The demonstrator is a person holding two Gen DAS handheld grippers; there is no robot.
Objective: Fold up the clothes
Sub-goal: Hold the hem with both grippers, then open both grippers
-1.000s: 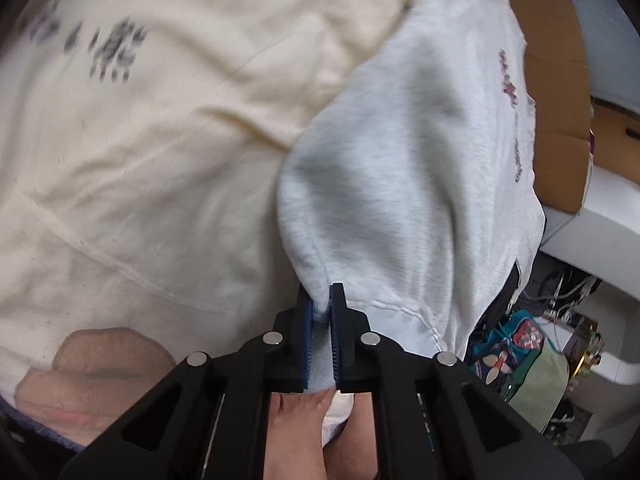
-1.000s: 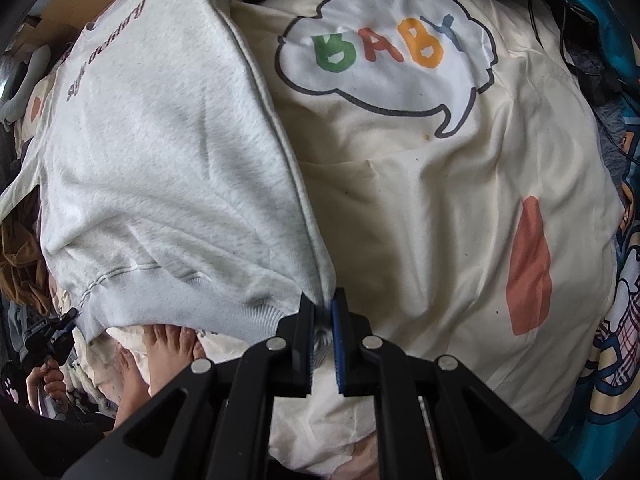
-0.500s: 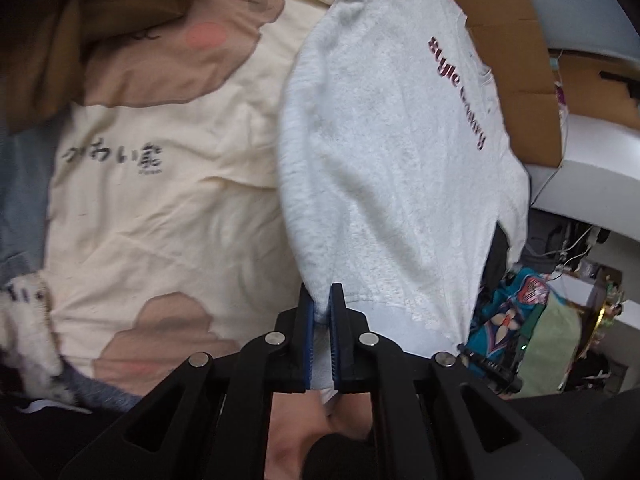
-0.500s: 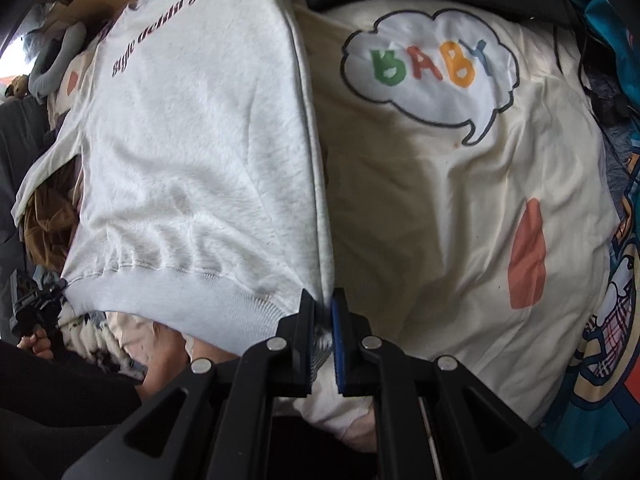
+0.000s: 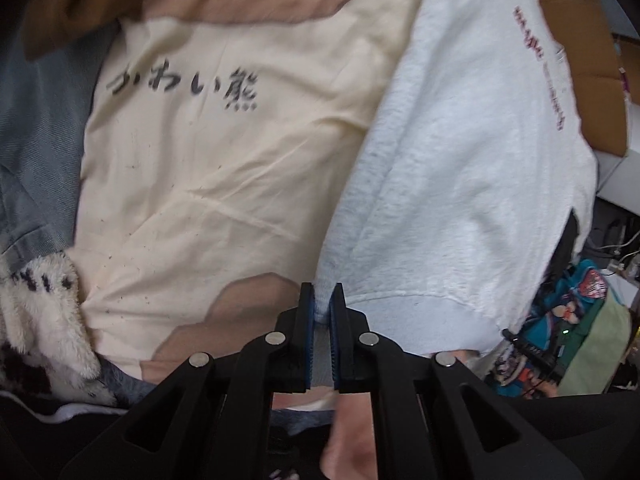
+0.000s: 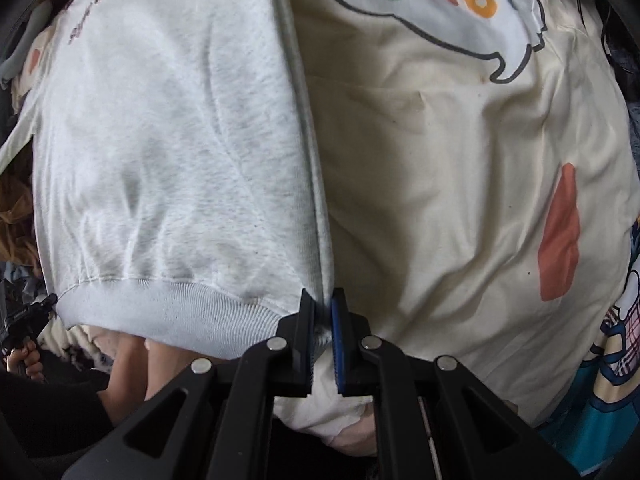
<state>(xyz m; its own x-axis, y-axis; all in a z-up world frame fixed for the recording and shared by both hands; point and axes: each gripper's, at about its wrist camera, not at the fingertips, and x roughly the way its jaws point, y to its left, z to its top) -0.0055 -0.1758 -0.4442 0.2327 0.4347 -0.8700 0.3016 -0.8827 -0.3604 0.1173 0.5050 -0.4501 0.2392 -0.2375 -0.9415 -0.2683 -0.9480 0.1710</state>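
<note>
The grey sweatshirt [image 5: 460, 184] hem is clamped at opposite corners by the left tool [image 5: 320, 300] and right tool [image 6: 322, 306], above the cream sheet [image 6: 440, 200].

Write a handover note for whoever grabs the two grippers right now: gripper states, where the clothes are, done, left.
Left gripper: shut on the grey sweatshirt at one hem corner.
Right gripper: shut on the same sweatshirt, at the other hem corner.
Sweatshirt lies flat on the cream blanket, hem nearest the grippers, red lettering at the far end.
Done: both hem corners gripped.
Left: probably carry the hem toward the collar, then finish folding. No fold is visible yet.
</note>
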